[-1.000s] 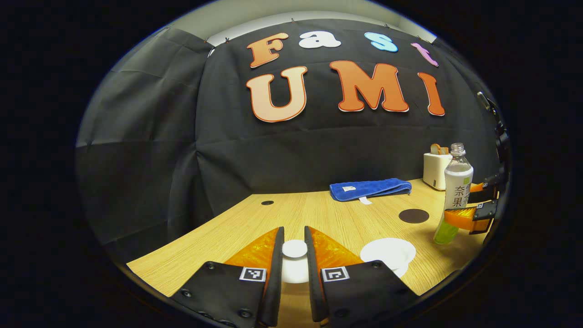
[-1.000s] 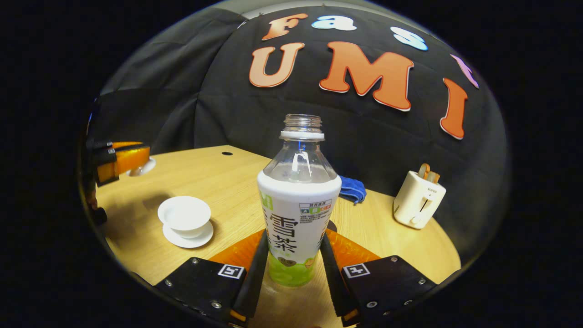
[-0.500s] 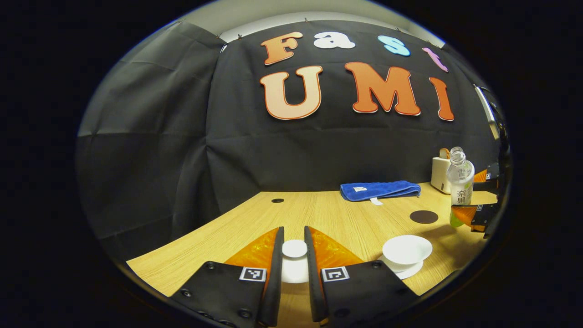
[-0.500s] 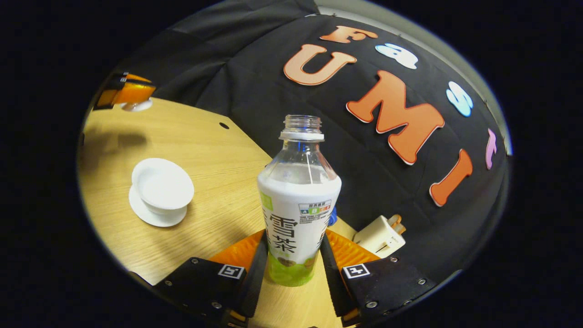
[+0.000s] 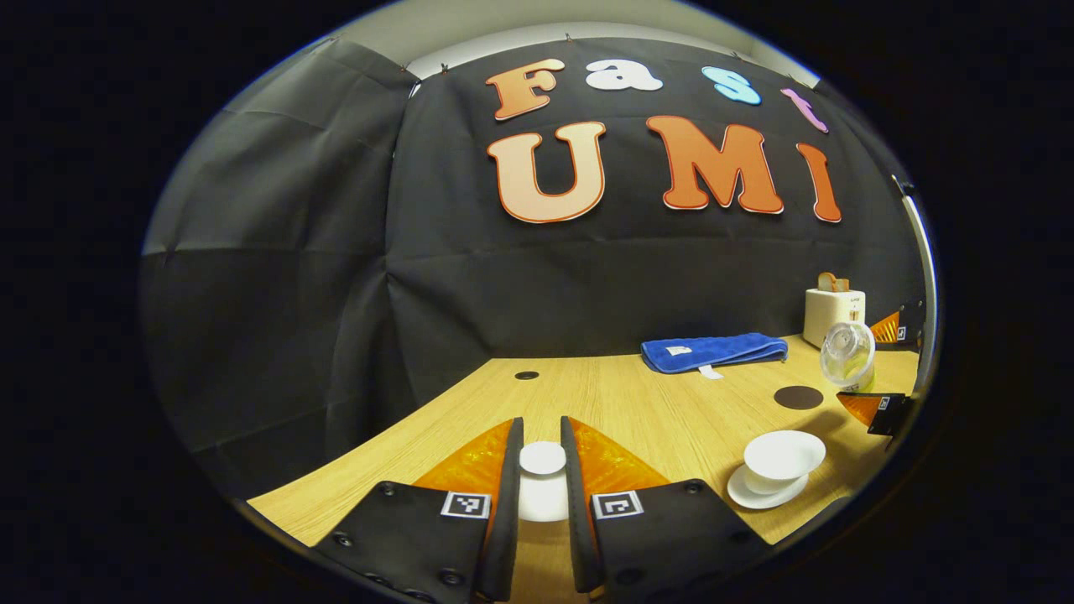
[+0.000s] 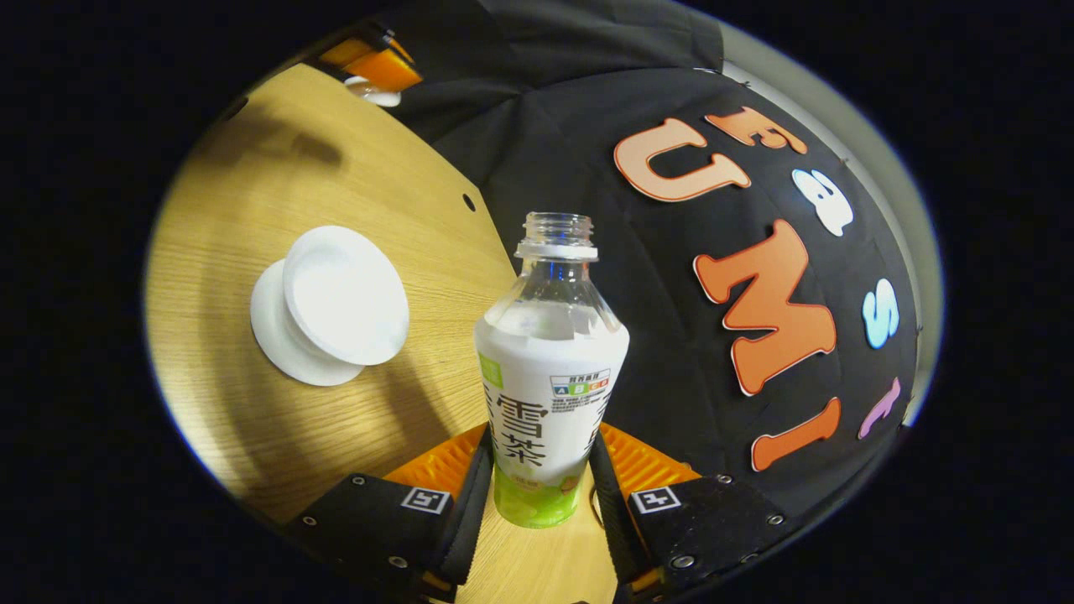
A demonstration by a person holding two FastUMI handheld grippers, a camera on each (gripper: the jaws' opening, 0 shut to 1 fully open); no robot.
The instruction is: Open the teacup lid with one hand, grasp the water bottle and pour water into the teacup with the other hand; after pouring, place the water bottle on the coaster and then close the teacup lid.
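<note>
Left gripper (image 5: pixel 542 495): pinched on the knob of the teacup lid (image 5: pixel 543 458), held above the table (image 5: pixel 621 403).
Right gripper (image 6: pixel 541 503): clamped on the water bottle (image 6: pixel 550 369), uncapped and tipped toward the teacup (image 6: pixel 344 295).
Teacup: open on its saucer (image 5: pixel 759 496), right of the left gripper.
Coaster (image 5: pixel 798 397): dark disc beyond the cup, seen from the left gripper view.
Blue towel (image 5: pixel 713 351), toaster (image 5: pixel 832 312): at the table's far edge, same view.

- A staged recording booth is being shown, not a lived-in home: black cloth (image 5: pixel 277 294) is being hung as walls around a wooden table (image 5: pixel 638 411).
- Household props are being laid out at two o'clock: a toaster (image 5: pixel 832 312), a folded blue towel (image 5: pixel 713 351).
</note>
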